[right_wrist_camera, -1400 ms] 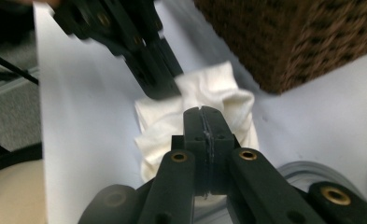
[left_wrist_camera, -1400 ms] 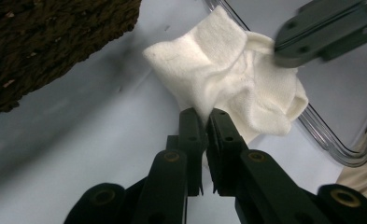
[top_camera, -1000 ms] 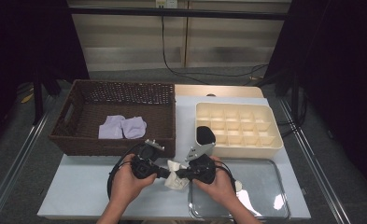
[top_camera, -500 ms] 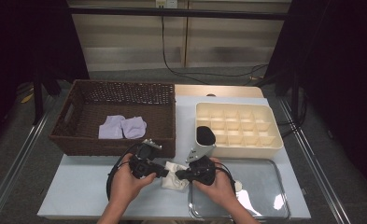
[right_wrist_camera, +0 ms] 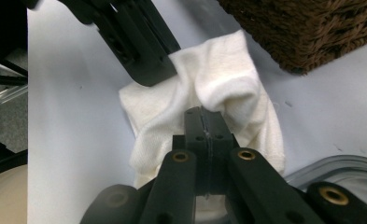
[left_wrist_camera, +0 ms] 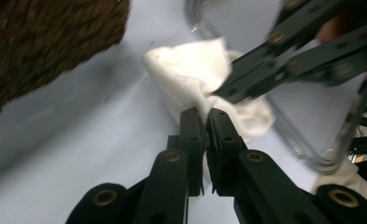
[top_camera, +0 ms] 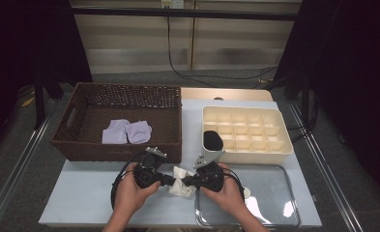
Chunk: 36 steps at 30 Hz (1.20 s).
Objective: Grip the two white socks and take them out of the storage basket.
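A table (top_camera: 81, 203) carries everything. At its left rear stands a basket (top_camera: 170, 123), and two folded cloths (top_camera: 127, 131) lie side by side in it. To the right of the basket, well apart, sits a compartment tray (top_camera: 286, 145) — a rolled sock (top_camera: 212, 140) rests in its near-left compartment. In front of that tray lies a shallow dish (top_camera: 274, 193), at the table's near right. Just left of the dish's edge, in front of the basket's near-right corner, a crumpled cloth (top_camera: 182, 182) lies on the table — the left gripper (top_camera: 170, 181) at its left, the right gripper (top_camera: 190, 181) at its right.
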Tool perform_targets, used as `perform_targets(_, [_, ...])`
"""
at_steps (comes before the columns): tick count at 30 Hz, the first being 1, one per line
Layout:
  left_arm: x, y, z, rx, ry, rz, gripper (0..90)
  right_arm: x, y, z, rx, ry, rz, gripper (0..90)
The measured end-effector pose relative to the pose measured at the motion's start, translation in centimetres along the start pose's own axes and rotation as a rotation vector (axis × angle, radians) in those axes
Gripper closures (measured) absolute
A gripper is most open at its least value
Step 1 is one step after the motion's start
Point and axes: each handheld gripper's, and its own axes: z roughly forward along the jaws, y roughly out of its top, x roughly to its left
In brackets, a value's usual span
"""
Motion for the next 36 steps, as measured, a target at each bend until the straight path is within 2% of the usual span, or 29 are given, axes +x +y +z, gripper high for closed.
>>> perform_targets(2, [-0.7,0.6,-0.1,0.006,0.009,0.029,86.6,0.1,0.0,0.0,-0.001,0.002,0.001,90.0])
perform_targets(6, [-1.9,1.7,0.5,0.005,-0.006,0.069,87.8,0.2,-0.1,0.0,0.0,-0.001,0.001,90.0])
perform_targets(8, [-2.4,2.1,1.2,0.018,-0.011,0.08,88.4,0.2,-0.1,0.0,-0.003,-0.004,0.0,90.0])
perform_targets(12, [-2.5,2.5,1.7,0.01,-0.034,0.089,88.8,-0.1,-0.4,-0.6,-0.007,-0.011,0.007,90.0])
perform_targets(14, [-2.7,2.5,2.0,0.022,-0.004,0.098,88.8,-0.3,-0.6,-1.2,-0.011,-0.011,0.008,86.8])
perform_targets(15, [-2.7,2.5,2.2,0.034,0.003,0.116,88.8,-0.5,-0.6,-1.5,-0.014,-0.023,0.012,84.5])
perform_targets(16, [-2.8,2.5,2.5,0.034,0.001,0.109,88.8,-0.7,-0.7,-1.9,-0.014,-0.033,0.024,83.9])
perform_targets(17, [-2.9,2.6,2.8,0.035,-0.013,0.108,88.8,-1.0,-0.7,-2.2,-0.013,-0.042,0.021,85.6])
perform_targets(19, [-3.1,2.7,3.2,0.046,-0.015,0.124,89.0,-1.4,-0.9,-2.8,0.01,-0.075,0.018,86.5])
perform_targets(21, [-3.4,2.8,3.7,0.041,-0.016,0.127,89.2,-1.7,-1.0,-3.4,0.006,-0.087,0.027,86.5])
perform_targets(22, [-3.5,2.9,3.9,0.047,-0.018,0.143,89.3,-1.9,-0.9,-3.7,-0.001,-0.097,0.028,86.3])
perform_targets(23, [-3.7,3.0,4.0,0.042,-0.014,0.139,89.5,-2.0,-0.8,-3.9,-0.008,-0.098,0.041,86.0])
perform_targets(24, [-3.9,3.0,4.1,0.048,-0.001,0.145,89.6,-2.1,-0.6,-4.2,-0.016,-0.105,0.039,85.8])
perform_targets(27, [-3.8,2.9,4.3,0.04,-0.001,0.144,89.7,-2.2,0.2,-4.9,-0.05,-0.114,0.031,84.3])
perform_targets(29, [-3.7,2.8,4.2,0.029,-0.005,0.122,89.7,-2.0,0.7,-5.1,-0.06,-0.108,0.029,83.6])
perform_targets(30, [-3.5,2.8,4.2,0.033,-0.009,0.14,89.7,-1.9,1.0,-5.1,-0.064,-0.101,0.024,82.8])
perform_targets(33, [-3.6,2.5,4.2,0.013,-0.006,0.131,89.7,-1.3,1.8,-4.8,-0.067,-0.088,0.004,81.3])
perform_targets(36, [-3.6,2.4,4.1,0.009,-0.004,0.138,89.7,-1.2,2.1,-4.1,-0.051,-0.086,0.008,79.0])
